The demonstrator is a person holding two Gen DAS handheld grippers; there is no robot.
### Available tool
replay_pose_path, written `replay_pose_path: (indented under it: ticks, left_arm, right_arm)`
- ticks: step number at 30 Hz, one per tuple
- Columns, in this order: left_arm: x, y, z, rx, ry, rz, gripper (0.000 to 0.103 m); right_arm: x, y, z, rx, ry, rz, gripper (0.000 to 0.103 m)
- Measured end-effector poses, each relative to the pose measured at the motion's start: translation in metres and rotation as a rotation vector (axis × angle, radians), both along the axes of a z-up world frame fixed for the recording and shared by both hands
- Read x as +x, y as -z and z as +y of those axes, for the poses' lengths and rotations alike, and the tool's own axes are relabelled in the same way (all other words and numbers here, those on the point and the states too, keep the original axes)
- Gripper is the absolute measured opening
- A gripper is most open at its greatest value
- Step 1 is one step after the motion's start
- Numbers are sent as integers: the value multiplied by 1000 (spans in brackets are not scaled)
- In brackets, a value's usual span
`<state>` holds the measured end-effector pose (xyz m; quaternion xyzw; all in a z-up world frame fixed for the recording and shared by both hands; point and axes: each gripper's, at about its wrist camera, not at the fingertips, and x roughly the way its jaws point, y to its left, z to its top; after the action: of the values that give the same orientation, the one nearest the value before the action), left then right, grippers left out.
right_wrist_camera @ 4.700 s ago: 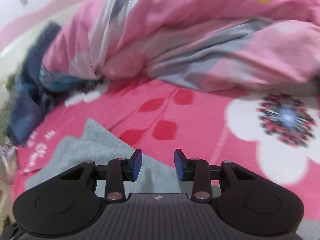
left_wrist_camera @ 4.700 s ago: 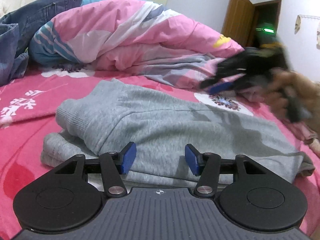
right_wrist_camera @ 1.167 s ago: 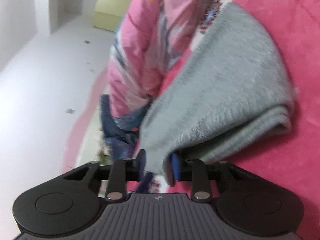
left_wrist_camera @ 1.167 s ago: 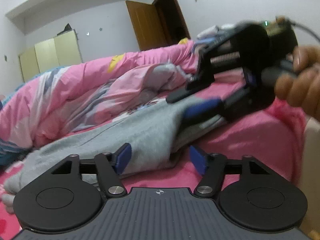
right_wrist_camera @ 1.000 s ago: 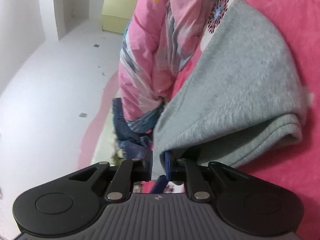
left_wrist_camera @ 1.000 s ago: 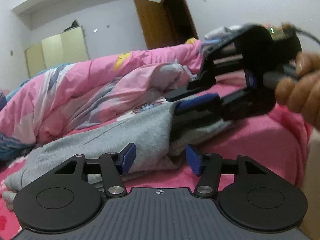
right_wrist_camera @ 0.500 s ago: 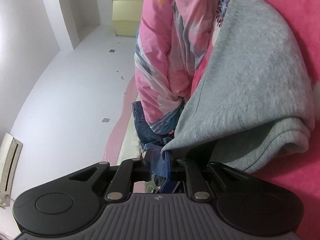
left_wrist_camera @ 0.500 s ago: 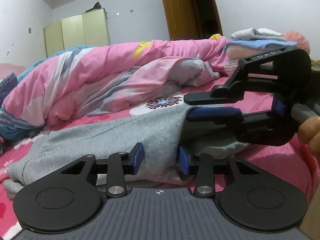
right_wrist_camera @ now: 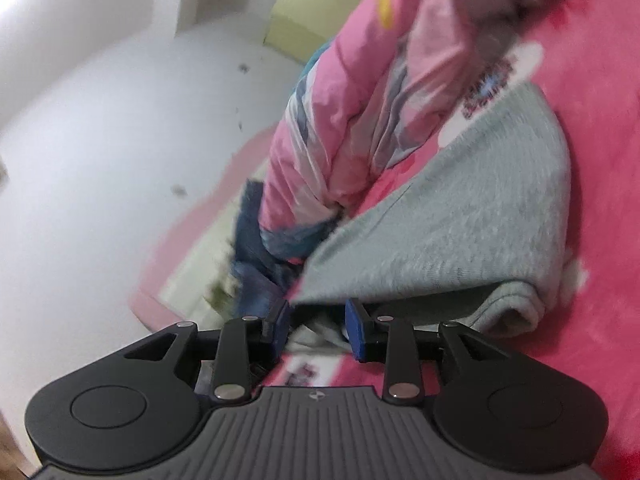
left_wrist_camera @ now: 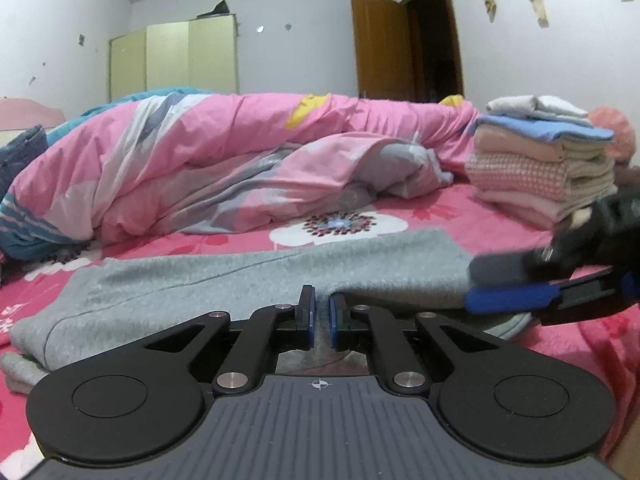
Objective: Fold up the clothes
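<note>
Left wrist view: your left gripper (left_wrist_camera: 321,322) is pinched nearly closed on the near edge of the grey sweatshirt (left_wrist_camera: 256,280), which lies flat on the pink bedsheet (left_wrist_camera: 500,220) w/ the quilt (left_wrist_camera: 224,168) behind. Your right gripper (right_wrist_camera: 318,328) is opening; the sweatshirt's folded edge sits just beyond its pads, no cloth pressed btwn them.

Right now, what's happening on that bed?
A person with two handheld grippers is folding a grey knit sweatshirt on the pink floral bedsheet. The left gripper is shut on the sweatshirt's near edge. The right gripper is opening at the garment's folded end. A stack of folded clothes sits behind.
</note>
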<state>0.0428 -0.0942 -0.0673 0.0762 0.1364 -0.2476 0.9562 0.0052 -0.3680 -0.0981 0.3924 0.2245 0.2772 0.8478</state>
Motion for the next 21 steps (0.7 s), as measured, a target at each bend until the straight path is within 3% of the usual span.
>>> replay_pose_path:
  ticks: [6, 11, 19, 21]
  left_arm:
    - [-2, 1, 2, 15, 22, 0, 6]
    - [2, 5, 5, 1, 39, 15, 7]
    - [3, 6, 8, -28, 57, 26, 7]
    - [0, 5, 9, -17, 62, 4, 7]
  right_arm:
    - [-2, -17, 49, -364, 11, -112, 31]
    - [17, 2, 75, -605, 10, 2, 22]
    - [16, 8, 79, -642, -1, 21, 21]
    - [16, 0, 72, -597, 4, -15, 21]
